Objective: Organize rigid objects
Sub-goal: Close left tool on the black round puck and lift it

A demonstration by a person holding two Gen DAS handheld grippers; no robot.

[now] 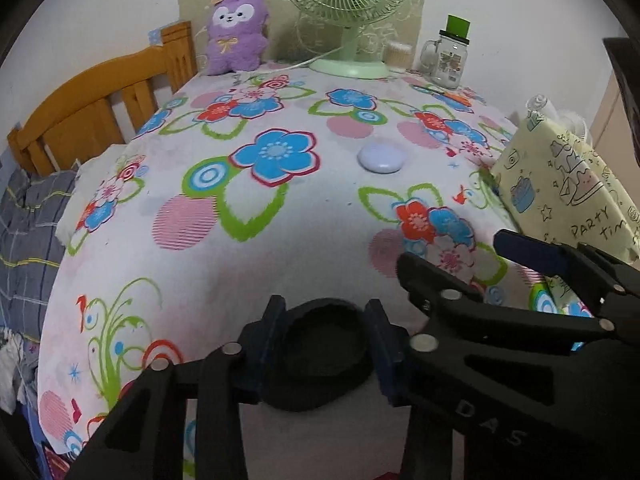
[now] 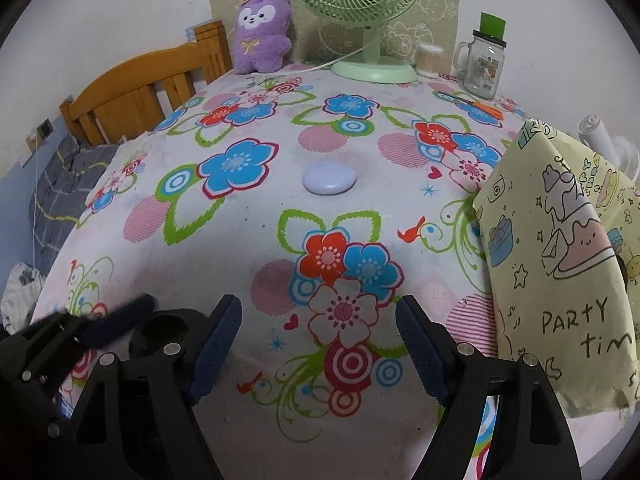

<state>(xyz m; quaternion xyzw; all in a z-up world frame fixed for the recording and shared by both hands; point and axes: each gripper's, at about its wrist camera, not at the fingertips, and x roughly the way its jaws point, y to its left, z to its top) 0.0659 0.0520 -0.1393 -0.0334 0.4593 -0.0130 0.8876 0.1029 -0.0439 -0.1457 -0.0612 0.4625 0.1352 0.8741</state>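
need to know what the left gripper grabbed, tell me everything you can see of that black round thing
The black round thing is a shallow, matte dish or lid, seemingly plastic, with a raised rim and a recessed centre. It sits low over the flowered tablecloth near the front edge; whether it touches the cloth cannot be told. The left gripper is shut on it, one blue finger pad on each side. In the right wrist view it shows partly hidden.
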